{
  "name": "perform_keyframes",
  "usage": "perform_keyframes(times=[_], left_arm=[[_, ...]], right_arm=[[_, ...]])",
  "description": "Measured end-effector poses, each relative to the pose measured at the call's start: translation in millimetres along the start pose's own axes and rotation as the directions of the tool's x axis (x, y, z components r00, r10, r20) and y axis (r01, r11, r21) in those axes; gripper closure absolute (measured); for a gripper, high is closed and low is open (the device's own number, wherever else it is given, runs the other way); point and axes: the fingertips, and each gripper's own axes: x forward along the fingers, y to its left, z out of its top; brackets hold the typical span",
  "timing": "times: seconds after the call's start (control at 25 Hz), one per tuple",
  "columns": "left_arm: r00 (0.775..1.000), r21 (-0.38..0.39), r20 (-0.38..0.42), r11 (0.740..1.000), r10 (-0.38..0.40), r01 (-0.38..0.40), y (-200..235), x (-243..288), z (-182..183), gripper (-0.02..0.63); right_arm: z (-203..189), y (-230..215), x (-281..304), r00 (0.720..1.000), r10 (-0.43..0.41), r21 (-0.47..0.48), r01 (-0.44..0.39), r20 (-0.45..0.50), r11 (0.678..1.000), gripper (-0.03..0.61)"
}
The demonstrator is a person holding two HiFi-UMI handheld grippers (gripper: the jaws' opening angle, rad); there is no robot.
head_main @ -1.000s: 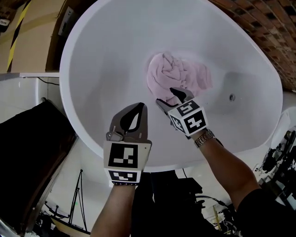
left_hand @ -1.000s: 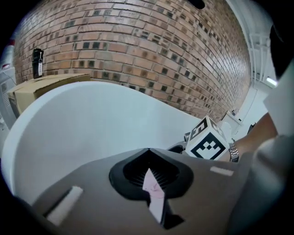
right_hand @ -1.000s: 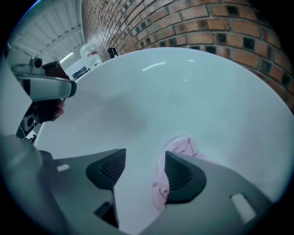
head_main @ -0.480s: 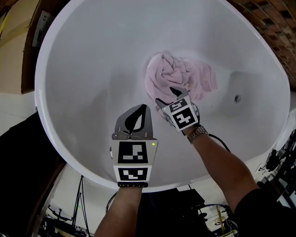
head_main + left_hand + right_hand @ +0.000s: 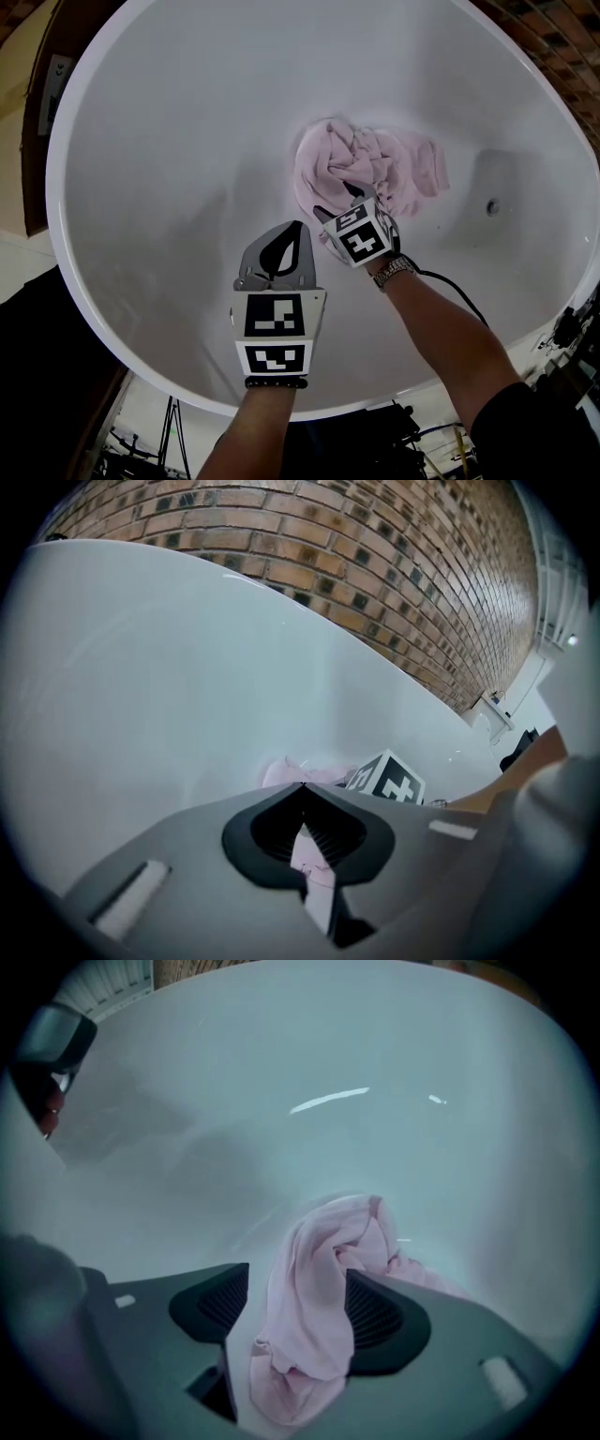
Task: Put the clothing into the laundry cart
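Pink garment [image 5: 375, 169] bunched on the bathtub [image 5: 169, 141] floor, one fold between the wide, opening jaws of the right gripper [image 5: 347, 202] (brushing one pad)

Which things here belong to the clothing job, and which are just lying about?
Job:
crumpled pink cloth garment
right hand-held gripper, jaws opening around it

Lying about:
white oval tub holding the garment
red brick wall
left hand-held gripper, shut, empty

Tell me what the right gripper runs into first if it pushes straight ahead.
The pink garment: a fold of it hangs between the right gripper's opening jaws. Behind it is the white tub wall; how far behind is unclear.
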Motion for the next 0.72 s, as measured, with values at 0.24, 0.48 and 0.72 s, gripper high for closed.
perform_keyframes(times=[0.24, 0.48, 0.72], left_arm=[[1.000, 0.004, 0.010, 1.000, 0.027, -0.027, 3.1, 6.2, 1.1, 0.614], [0.999, 0.003, -0.011, 0.999, 0.045, -0.045, 14.9, 15.7, -1.8, 0.614], [0.999, -0.010, -0.005, 0.999, 0.054, -0.054, 20.6, 17.9, -8.3, 0.614]], right_arm=[[-7.0, -13.4, 28.5, 1.000, 0.006, -0.015, -0.006, -0.031, 1.000, 0.199], [-18.6, -12.3, 53.3, 0.998, 0.018, -0.009, -0.019, -0.060, 1.000, 0.189], [-40.0, -14.0, 78.8, 0.993, -0.002, 0.013, 0.004, -0.122, 1.000, 0.187]])
